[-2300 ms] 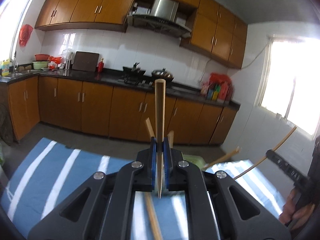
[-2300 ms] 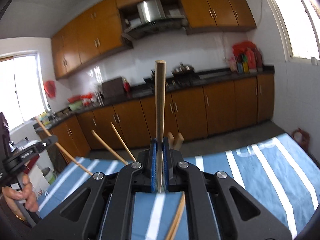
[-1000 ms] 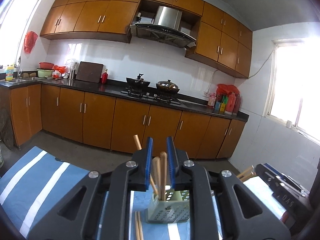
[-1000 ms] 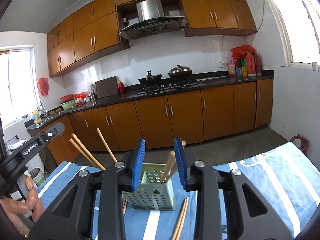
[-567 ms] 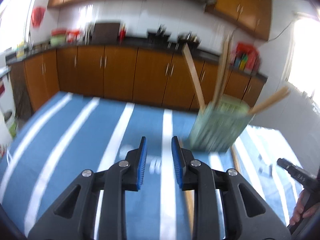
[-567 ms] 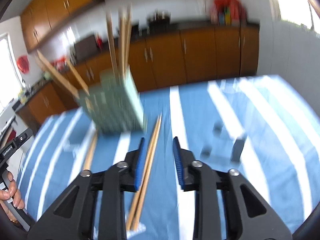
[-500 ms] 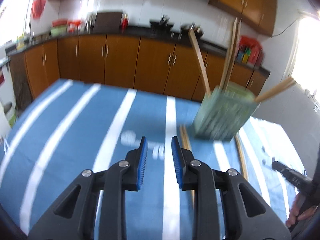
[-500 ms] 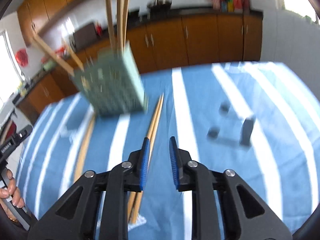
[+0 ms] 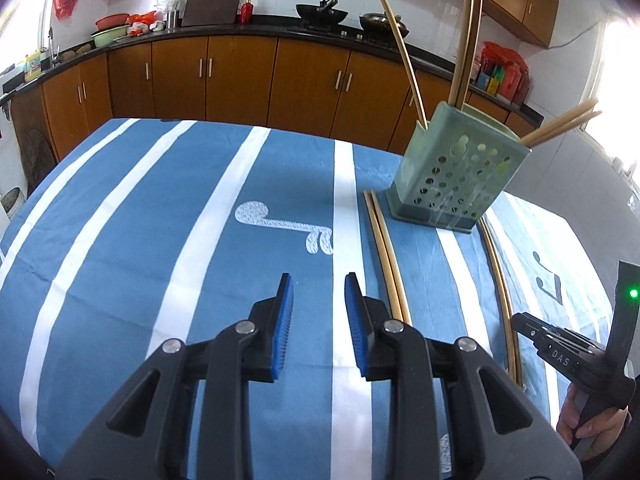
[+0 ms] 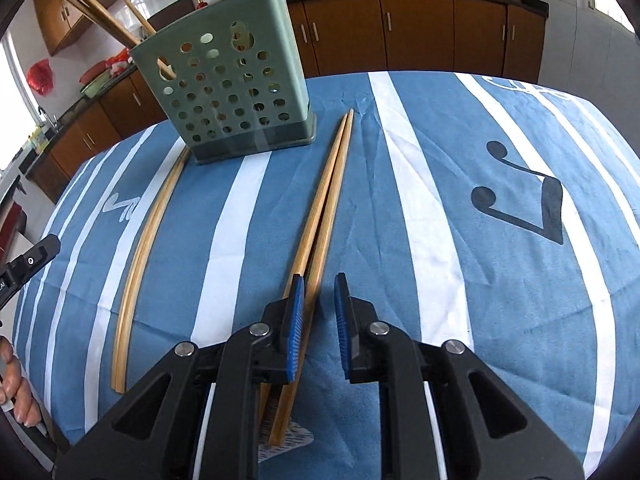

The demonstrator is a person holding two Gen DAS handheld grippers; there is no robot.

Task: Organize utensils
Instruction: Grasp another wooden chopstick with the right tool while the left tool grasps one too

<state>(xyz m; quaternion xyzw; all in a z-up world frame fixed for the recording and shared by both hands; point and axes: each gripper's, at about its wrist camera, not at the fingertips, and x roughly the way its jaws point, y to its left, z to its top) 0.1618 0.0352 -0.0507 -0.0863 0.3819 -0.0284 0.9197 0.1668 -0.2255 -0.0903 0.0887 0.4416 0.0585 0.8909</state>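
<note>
Take the green holder [image 9: 456,178] as the mark. Left of it, the left tongs [image 9: 319,308] hover released over the striped cloth [image 9: 160,240], with one chopstick pair [image 9: 386,256] just beside their right finger. Right of the holder lies the other pair [image 10: 320,216], and the right tongs [image 10: 319,312] hang released over its near end. To pick cleanly, I'd centre each tong over one stick, settle low, then close squarely so the stick doesn't roll.
</note>
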